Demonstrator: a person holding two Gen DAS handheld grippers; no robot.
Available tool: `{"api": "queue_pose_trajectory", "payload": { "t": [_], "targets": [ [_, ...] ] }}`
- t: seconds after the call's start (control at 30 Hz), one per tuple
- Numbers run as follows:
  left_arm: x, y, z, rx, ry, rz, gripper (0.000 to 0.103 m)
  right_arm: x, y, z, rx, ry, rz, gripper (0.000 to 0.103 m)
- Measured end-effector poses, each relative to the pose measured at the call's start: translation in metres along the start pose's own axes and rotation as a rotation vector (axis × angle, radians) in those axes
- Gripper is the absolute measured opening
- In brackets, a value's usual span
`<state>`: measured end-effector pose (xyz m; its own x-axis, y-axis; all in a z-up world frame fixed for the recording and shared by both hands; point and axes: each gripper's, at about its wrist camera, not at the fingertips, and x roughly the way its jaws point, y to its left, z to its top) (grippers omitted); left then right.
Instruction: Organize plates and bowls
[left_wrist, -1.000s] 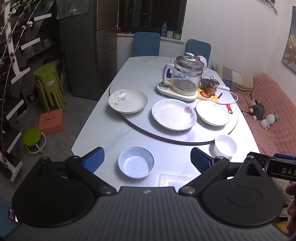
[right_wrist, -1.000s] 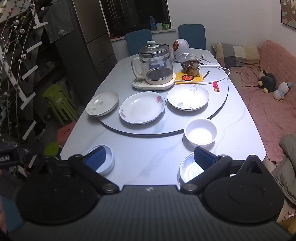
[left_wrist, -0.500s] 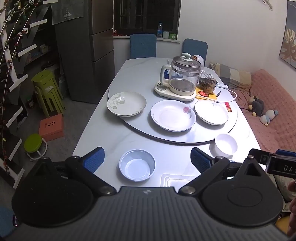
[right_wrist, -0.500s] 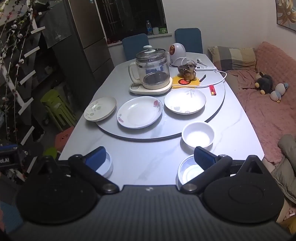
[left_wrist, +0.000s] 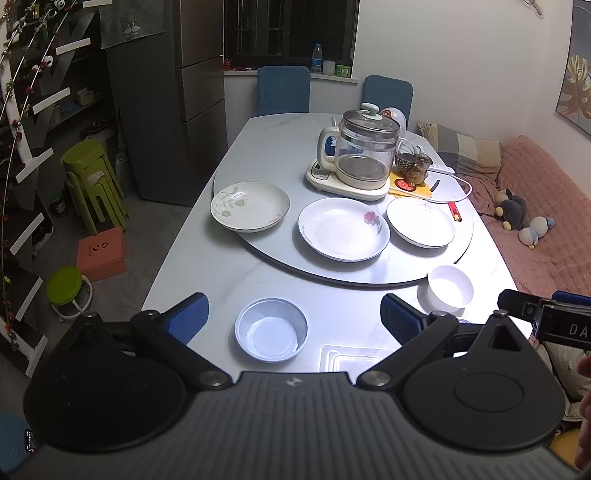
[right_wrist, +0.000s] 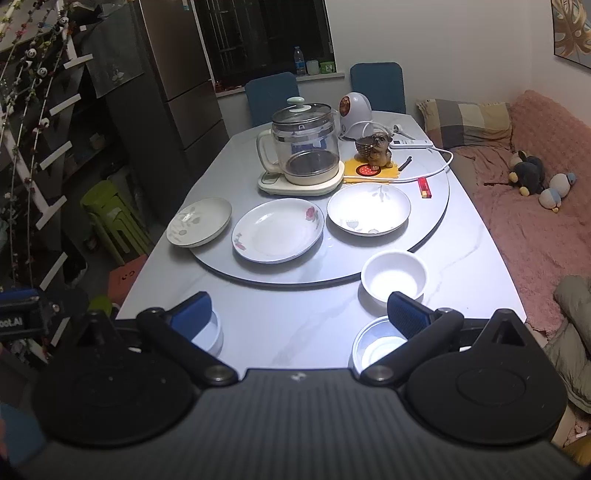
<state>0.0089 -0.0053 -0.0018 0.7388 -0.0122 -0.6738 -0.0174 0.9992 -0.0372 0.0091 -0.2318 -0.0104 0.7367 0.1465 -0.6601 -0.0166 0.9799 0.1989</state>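
Both wide open, holding nothing: left gripper (left_wrist: 293, 317) over blue bowl (left_wrist: 271, 329) near table (left_wrist: 177, 258) edge, right gripper (right_wrist: 299, 314) nearby. White bowl (right_wrist: 394, 277) beside turntable (right_wrist: 424, 225); three plates (right_wrist: 277, 230) on it, kettle (right_wrist: 304, 147) behind.

Three plates (right_wrist: 277, 229) sit in a row on the turntable (right_wrist: 424, 221), with the kettle (right_wrist: 304, 147) behind them. In front, on the table (right_wrist: 295, 321), a bowl (right_wrist: 394, 277) stands at the right and another bowl (left_wrist: 271, 329) at the left.
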Motion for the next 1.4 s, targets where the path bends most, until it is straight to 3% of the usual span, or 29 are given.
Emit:
{"api": "queue_pose_trajectory", "payload": {
  "t": [1.4],
  "targets": [
    [0.007,-0.006,0.013,-0.026,-0.005,0.021,0.101,0.014,-0.008,0.017,-0.026,0.010,0.031,0.103]
  ]
}}
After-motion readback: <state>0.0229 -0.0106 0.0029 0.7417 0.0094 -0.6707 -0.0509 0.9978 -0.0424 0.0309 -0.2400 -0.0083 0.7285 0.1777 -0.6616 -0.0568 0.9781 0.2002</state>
